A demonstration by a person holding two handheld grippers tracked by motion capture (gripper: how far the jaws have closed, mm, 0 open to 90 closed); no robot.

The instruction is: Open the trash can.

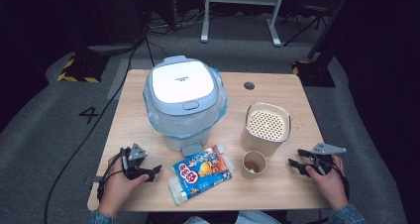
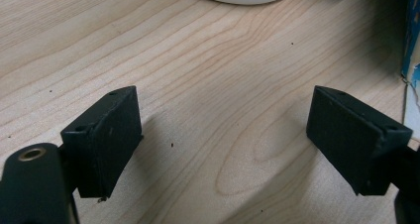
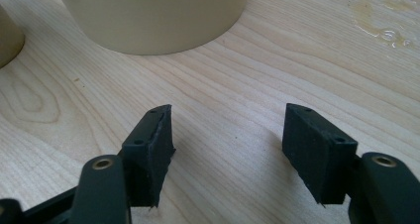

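Pale wood grain runs under both of my tools; the table (image 1: pixel 277 184) carries everything noted below.

Left gripper (image 1: pixel 157 170): I hold it low over the near left of the table, jaws pointing toward the middle. In the left gripper view its two black jaws stand wide apart with bare wood between them, gripping nothing. Just beyond its tips, toward the centre, lies the snack packet (image 1: pixel 202 172), flat, blue with red and white print; its blue edge shows at the far right of the left gripper view. Ahead and farther off stands the lidded bin (image 1: pixel 184 100), white top, lined with a bluish bag.

Right gripper (image 1: pixel 293 163): held low at the near right, jaws pointing inward. In the right gripper view the jaws stand apart over bare wood, nothing between them. Beyond its tips sits the paper cup (image 1: pixel 254 164), with brownish contents. Just behind the cup stands the beige canister (image 1: pixel 266 130), perforated top; its rounded base appears directly ahead in the right gripper view. A wet patch (image 3: pixel 384 21) glistens on the wood ahead and to that gripper's right.
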